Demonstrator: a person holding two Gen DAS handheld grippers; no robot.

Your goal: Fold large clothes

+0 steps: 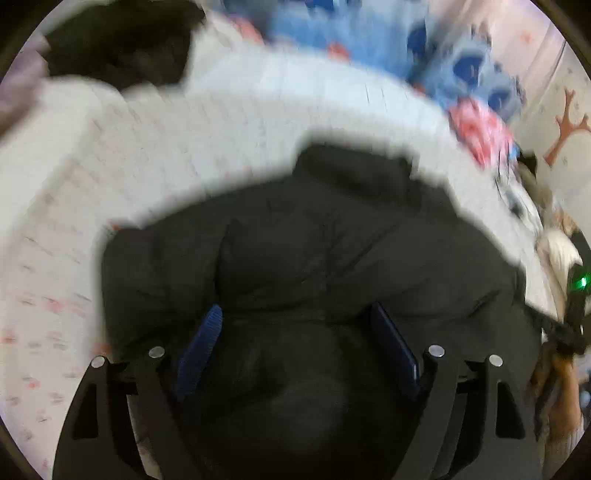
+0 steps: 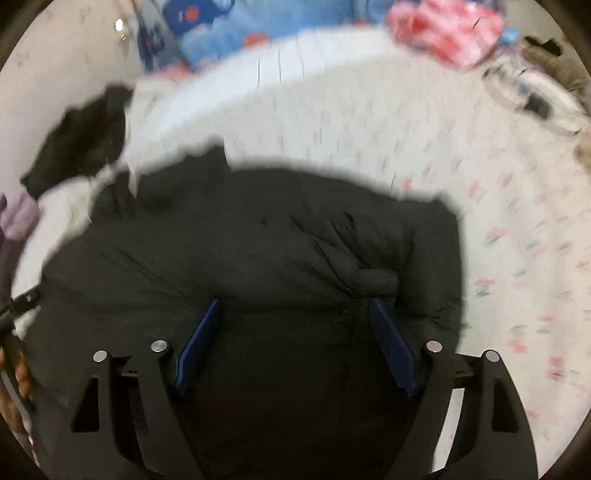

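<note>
Where the white bedsheet with its small pink and teal print point(image 1: 48, 258) point(image 2: 517, 236) covers the bed, a large black padded jacket of soft, matte, puffy fabric point(image 1: 332, 240) point(image 2: 240, 251) lies spread across the middle, its surface creased into shallow folds and quilted bulges. Both views are smeared with motion blur, so fine stitching cannot be made out. One rounded roll of the jacket, perhaps a cuff or sleeve end, shows near the right gripper's far side.

The left gripper point(image 1: 295, 321) hangs low over the near part of the jacket; its jaws stand wide apart, the ribbed blue pads point(image 1: 201, 347) bare, with only dark fabric seen between them. Whether the pads touch the cloth I cannot tell. The right gripper point(image 2: 293, 314) sits likewise over the jacket's near edge, jaws spread wide, its smooth blue pads point(image 2: 197, 343) closed on nothing.

Beyond the jacket a second crumpled black garment point(image 1: 118, 40) point(image 2: 77, 136) lies at the bed's far left, well apart. A blue cartoon-print blanket point(image 1: 369, 33) point(image 2: 221, 22) and a fuzzy pink heap point(image 1: 480, 129) point(image 2: 447, 29) lie along the far edge.
</note>
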